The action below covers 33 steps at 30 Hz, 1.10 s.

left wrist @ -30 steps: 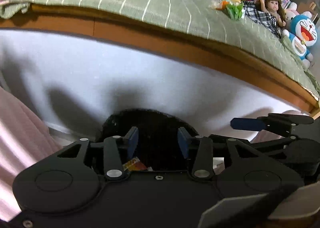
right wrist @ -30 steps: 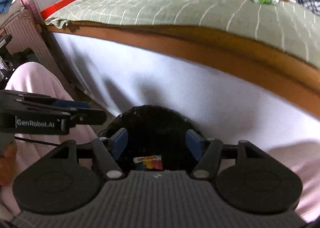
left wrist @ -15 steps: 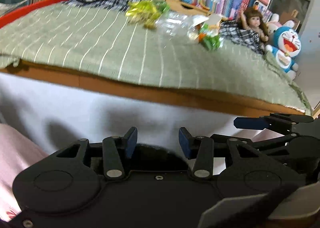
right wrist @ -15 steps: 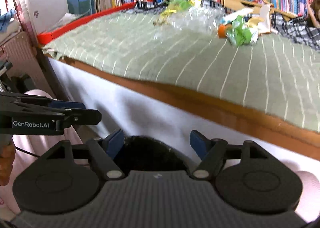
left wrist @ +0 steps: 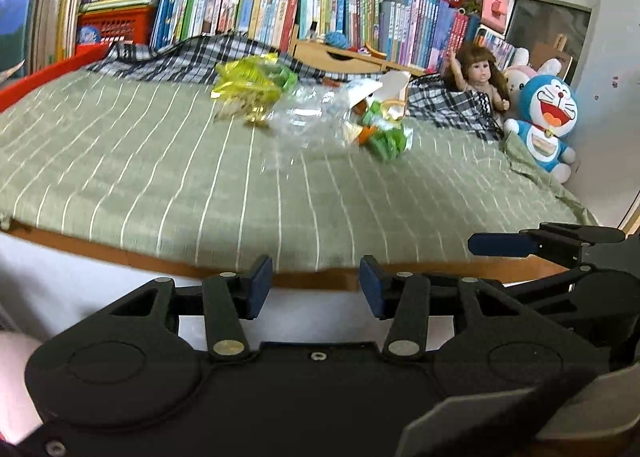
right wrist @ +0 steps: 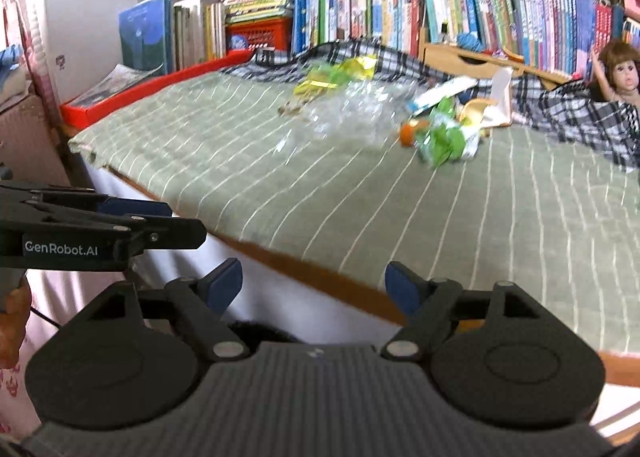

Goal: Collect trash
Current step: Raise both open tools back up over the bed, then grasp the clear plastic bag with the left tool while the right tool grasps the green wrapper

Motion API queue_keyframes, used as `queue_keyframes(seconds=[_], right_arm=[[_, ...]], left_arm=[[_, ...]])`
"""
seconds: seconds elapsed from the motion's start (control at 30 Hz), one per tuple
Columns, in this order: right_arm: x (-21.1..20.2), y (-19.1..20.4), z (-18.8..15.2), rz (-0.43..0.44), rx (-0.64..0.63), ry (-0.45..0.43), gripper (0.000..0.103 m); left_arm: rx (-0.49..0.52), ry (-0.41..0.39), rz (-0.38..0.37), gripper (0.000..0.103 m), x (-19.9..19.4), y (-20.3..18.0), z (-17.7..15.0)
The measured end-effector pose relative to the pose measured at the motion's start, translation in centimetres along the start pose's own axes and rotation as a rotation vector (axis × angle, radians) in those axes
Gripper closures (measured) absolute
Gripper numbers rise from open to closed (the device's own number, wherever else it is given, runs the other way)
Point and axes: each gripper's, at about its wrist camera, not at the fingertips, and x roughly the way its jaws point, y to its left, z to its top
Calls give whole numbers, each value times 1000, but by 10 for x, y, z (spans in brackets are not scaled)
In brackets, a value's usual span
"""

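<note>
Trash lies on the green striped bed cover (left wrist: pixel 160 177): a yellow-green wrapper (left wrist: pixel 250 83), a clear plastic bag (left wrist: pixel 308 113), a green wrapper with an orange cap (left wrist: pixel 384 135) and a white carton (left wrist: pixel 394 87). The right wrist view shows the same wrapper (right wrist: pixel 332 77), bag (right wrist: pixel 352 113), green wrapper (right wrist: pixel 440 139) and carton (right wrist: pixel 498 97). My left gripper (left wrist: pixel 315 285) hangs before the bed's edge, its jaws opening with nothing between them. My right gripper (right wrist: pixel 312 283) is beside it, jaws opening wide and empty. Below it shows a dark sliver of the black bin (right wrist: pixel 256 331).
The bed has a wooden edge (right wrist: pixel 320 269) and a white side panel. A plaid cloth (left wrist: pixel 180 57), a doll (left wrist: pixel 476 73) and a blue plush toy (left wrist: pixel 546 121) lie at the back. Behind stands a bookshelf (left wrist: pixel 280 5). A red board (right wrist: pixel 140 91) borders the left side.
Both grippers have risen from over the black bin with wrappers in it to the level of the bed top. The right jaws have spread wider.
</note>
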Motion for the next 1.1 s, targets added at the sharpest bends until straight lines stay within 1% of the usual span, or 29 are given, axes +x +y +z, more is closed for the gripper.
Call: queue_keyframes(seconds=[0.13,0.27,0.57,0.8,0.93,1.1], right_arm=[[4,-10,11,-16,1,-18,15],[13,-20,21,-34,1,-18,15],[38,-52,39,-73,39,-25,15],[63,-78,49,-101,68,-10,15],[77,-88,54,-103,74,0,15],[93,-94,61,-108,69,4,15]], left_arm=[[17,-12,-3,56,9,-1,15],[23,-10,-7,55,23,1,30],[38,-16,13,52,66,10,64],[40,15,30,51,109,18,78],[28,22,16,48,126,21,82],[37,20,24,46,143,23,90]])
